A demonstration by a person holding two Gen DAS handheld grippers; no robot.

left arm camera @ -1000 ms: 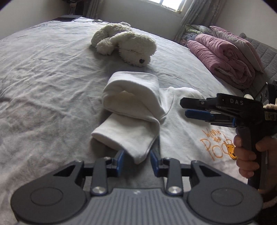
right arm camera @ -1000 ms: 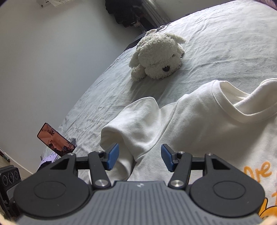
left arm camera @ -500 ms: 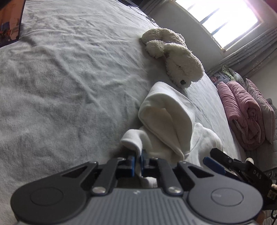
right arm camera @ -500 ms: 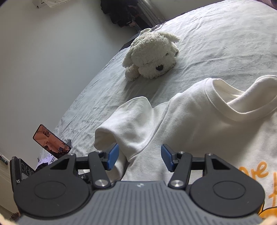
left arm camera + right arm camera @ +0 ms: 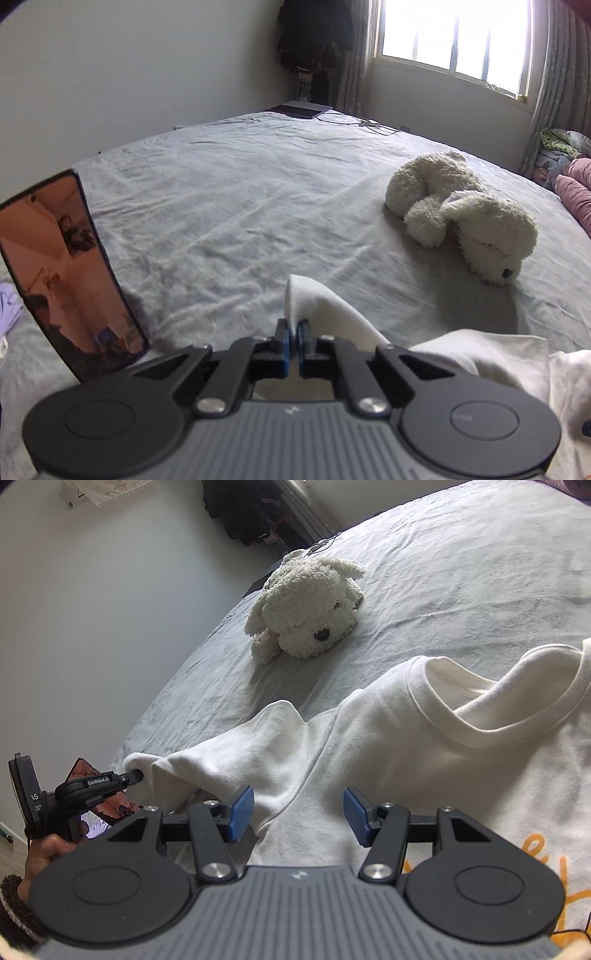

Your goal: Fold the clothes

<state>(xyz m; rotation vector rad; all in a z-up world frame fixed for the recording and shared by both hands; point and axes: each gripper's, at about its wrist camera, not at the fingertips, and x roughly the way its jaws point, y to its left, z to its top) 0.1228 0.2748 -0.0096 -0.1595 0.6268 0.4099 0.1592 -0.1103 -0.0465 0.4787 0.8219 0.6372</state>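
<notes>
Fingers [image 5: 281,343] of the left gripper [image 5: 291,345], open before, now pinch the sleeve [image 5: 317,306]; right gripper [image 5: 298,818] unchanged, half-open

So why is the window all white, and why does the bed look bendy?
Left wrist view: daylight overexposes the window, and the toy dog casts a soft shadow toward the camera. Right wrist view: the fisheye lens curves the bed, darkening the picture's corners.

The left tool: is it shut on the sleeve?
Yes. The left tool is shut, its blue pads pinching the cuff of the white sleeve.
</notes>
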